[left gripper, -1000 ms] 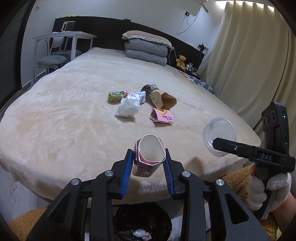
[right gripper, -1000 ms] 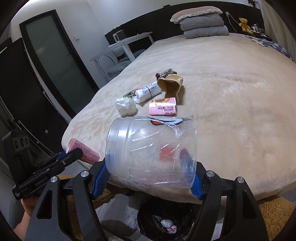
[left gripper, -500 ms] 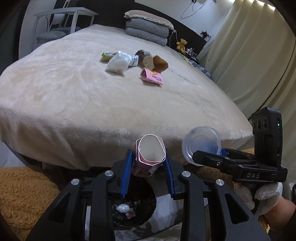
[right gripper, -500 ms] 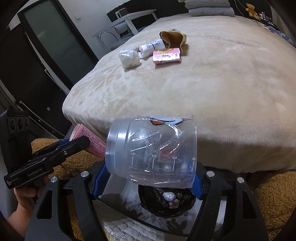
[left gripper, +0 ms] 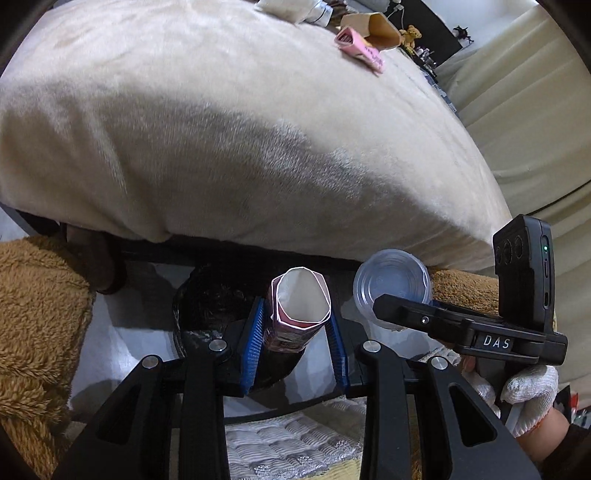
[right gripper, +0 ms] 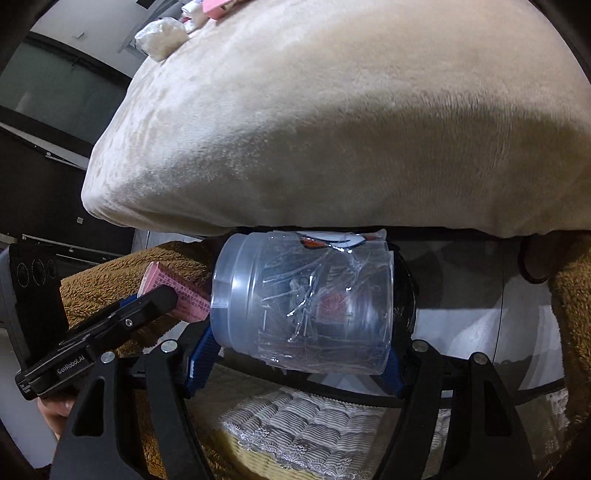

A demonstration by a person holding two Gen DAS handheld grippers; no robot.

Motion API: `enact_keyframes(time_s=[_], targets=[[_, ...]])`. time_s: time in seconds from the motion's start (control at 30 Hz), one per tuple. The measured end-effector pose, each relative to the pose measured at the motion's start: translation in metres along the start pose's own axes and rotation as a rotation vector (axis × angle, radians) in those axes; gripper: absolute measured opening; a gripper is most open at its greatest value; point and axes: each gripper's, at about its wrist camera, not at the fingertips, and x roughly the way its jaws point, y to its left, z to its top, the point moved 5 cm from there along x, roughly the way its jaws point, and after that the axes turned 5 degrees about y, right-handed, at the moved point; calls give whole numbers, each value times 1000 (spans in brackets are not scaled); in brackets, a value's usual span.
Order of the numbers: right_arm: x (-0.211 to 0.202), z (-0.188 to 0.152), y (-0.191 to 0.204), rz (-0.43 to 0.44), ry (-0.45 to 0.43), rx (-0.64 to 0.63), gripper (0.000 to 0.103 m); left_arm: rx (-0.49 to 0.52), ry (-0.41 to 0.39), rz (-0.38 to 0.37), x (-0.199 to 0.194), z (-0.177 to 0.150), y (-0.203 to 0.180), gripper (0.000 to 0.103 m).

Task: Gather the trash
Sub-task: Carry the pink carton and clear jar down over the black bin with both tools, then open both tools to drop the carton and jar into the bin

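My left gripper [left gripper: 295, 332] is shut on a squashed pink paper carton [left gripper: 301, 306], its open mouth facing the camera, held just above a black-lined trash bin [left gripper: 214, 299] on the floor. My right gripper [right gripper: 295, 354] is shut on a clear plastic jar [right gripper: 306, 306] lying sideways, over the same bin [right gripper: 406, 295]. In the left wrist view the jar [left gripper: 391, 282] and the right gripper's body [left gripper: 480, 332] sit to the right, a gloved hand [left gripper: 524, 391] holding it. The carton [right gripper: 173, 291] shows at left in the right wrist view.
The beige bed [left gripper: 240, 129] fills the upper part above the bin. More trash lies on it: a pink packet [left gripper: 360, 48], a brown paper bag [left gripper: 380, 26], a white crumpled bag [right gripper: 160, 35]. Brown fuzzy rug [left gripper: 33, 314] flanks the bin; a quilted mat [right gripper: 325, 424] lies near.
Both grippers have dropped from bed height and tipped downward toward the bin, each keeping hold of its item. The bed's edge now sits above them and the bin lies directly behind the carton and jar.
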Motion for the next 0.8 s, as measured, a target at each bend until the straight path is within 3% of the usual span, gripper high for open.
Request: enact_keyframes(time_s=[0.47, 0.8], targets=[[36, 5, -9, 5, 119, 97, 72, -70, 148, -6, 35, -3, 14, 31], [31, 11, -14, -2, 104, 111, 76, -71, 173, 7, 42, -6, 15, 31]])
